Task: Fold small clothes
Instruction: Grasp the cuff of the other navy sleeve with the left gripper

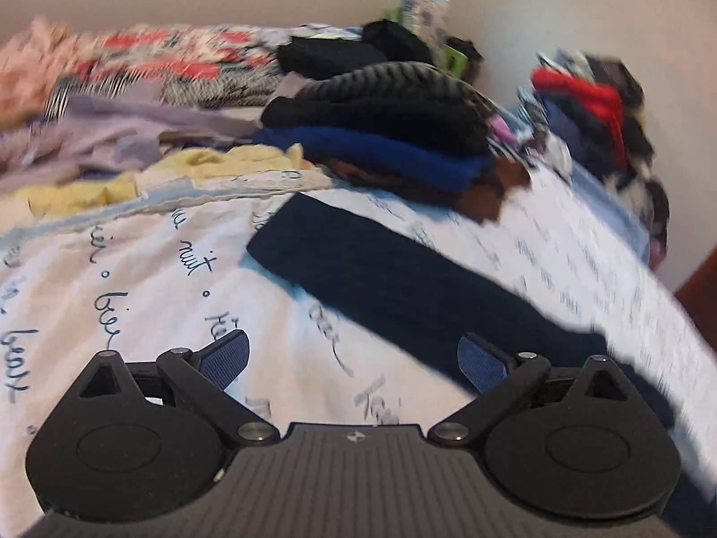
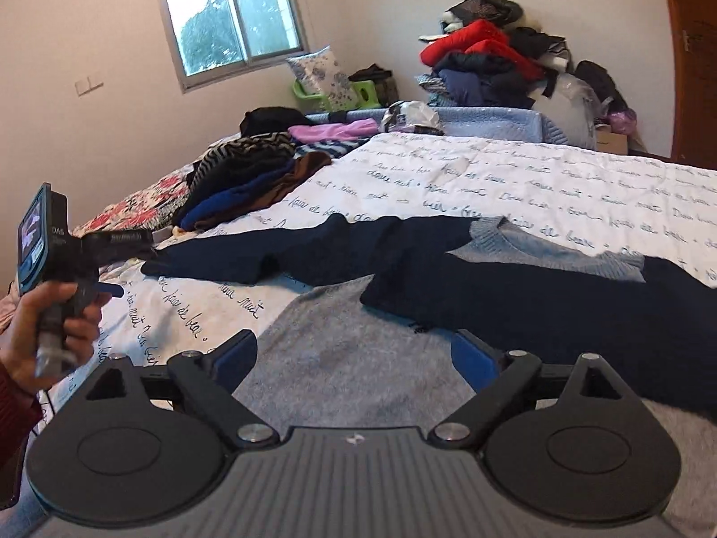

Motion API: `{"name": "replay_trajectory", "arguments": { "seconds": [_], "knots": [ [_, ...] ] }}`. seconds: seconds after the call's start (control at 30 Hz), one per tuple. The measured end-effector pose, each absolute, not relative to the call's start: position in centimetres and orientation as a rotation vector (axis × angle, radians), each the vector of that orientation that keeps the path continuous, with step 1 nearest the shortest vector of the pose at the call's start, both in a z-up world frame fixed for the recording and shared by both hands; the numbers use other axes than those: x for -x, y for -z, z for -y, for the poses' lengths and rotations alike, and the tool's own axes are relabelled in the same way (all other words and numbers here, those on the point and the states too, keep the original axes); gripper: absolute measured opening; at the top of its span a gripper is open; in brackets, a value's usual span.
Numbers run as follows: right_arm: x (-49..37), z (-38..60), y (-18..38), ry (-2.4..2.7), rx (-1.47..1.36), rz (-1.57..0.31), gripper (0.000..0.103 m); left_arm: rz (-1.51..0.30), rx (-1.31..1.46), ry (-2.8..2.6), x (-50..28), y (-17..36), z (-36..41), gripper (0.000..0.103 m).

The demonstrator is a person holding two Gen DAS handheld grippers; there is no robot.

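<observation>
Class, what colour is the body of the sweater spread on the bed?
Grey, with dark navy sleeves: the sweater shows best in the right wrist view.

Left wrist view: taken low and close over the bed sheet (image 1: 134, 278), angled downward, facing a folded stack (image 1: 381, 134) at upper centre; heavily blurred. Right wrist view: set slightly higher, directed across the bed toward the window (image 2: 233, 13) at upper left. The stack (image 2: 251, 179) and navy sleeve (image 2: 269, 251) are shared.
</observation>
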State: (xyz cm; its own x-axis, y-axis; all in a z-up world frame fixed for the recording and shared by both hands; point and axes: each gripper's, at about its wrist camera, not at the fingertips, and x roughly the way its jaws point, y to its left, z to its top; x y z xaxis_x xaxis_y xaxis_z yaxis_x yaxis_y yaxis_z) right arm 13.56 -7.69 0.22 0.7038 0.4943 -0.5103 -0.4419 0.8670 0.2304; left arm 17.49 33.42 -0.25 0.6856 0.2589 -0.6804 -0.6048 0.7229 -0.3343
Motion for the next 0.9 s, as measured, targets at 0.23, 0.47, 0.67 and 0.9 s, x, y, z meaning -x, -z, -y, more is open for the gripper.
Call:
{"name": "replay_trajectory", "arguments": {
  "seconds": [0.23, 0.47, 0.67, 0.9],
  "knots": [
    [-11.4, 10.0, 0.1, -0.438, -0.103, -0.567, 0.094, -0.538, 1.102, -0.390, -18.4, 5.3, -39.9, 0.095],
    [-11.6, 12.6, 0.4, -0.331, -0.180, -0.568, 0.094, -0.367, 1.229, -0.318, -19.4, 6.6, -41.4, 0.095],
    [-11.5, 13.5, 1.1, -0.282, -0.193, -0.578, 0.094, -0.331, 1.262, -0.343, -21.3, 6.8, -42.7, 0.066],
    [-10.9, 14.1, 1.5, -0.252, -0.148, -0.577, 0.094, -0.370, 1.219, -0.416, -21.6, 7.2, -42.7, 0.008]
  ]
}}
